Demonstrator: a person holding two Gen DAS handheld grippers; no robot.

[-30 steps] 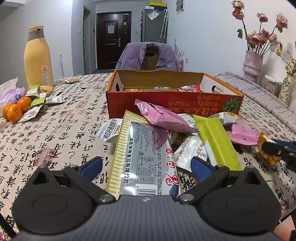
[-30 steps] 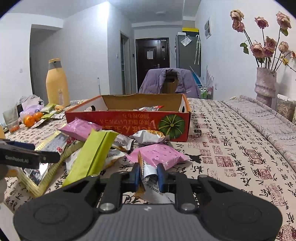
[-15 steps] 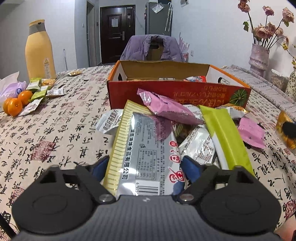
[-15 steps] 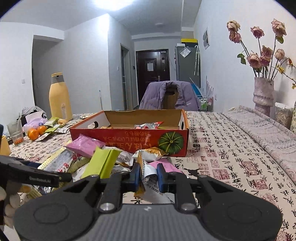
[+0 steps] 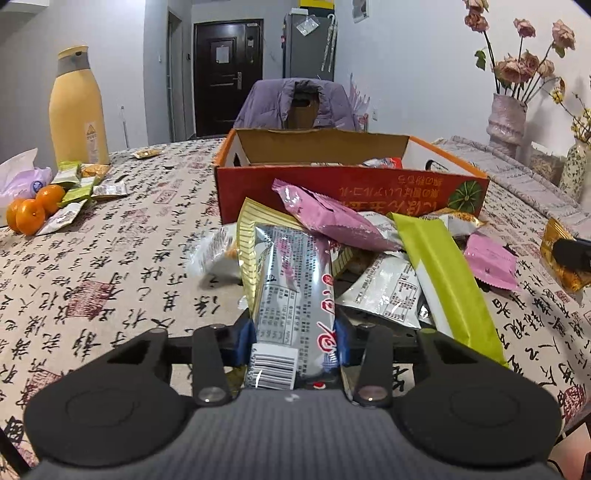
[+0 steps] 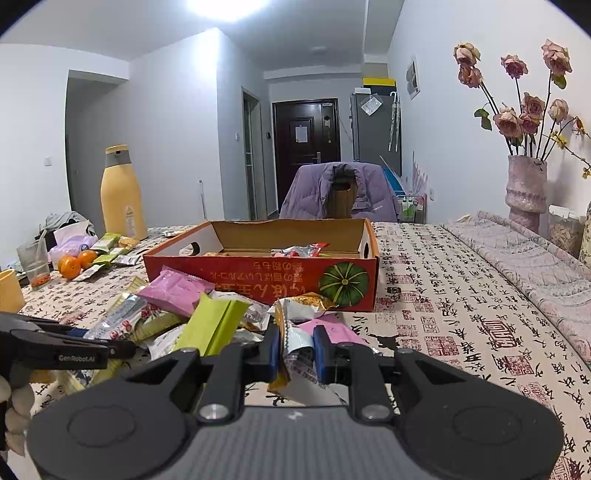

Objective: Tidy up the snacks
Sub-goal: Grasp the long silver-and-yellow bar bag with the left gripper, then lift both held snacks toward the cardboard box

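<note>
Silver foil snack pack (image 5: 295, 295) lies on heap before red box (image 5: 351, 192); my left gripper (image 5: 293, 341) closing on its near end, pads squeezing sides. Light, crinkly, slippery, I judge; pink pack (image 5: 328, 218) overlaps far end, may drag. Right gripper (image 6: 297, 350) clamped on small gold-edged packet (image 6: 295, 365). Box top open, near wall low; tablecloth (image 5: 110, 266) left of heap free.

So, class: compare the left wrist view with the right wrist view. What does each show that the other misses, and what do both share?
Left wrist only: the left tongs, jaws closing on the silver snack pack.

Right wrist only: the right tongs shut on a small gold-edged packet, a clear glass and the ceiling light.

Both: the red cardboard box, the green packet, the oranges, the yellow bottle and the flower vase.
</note>
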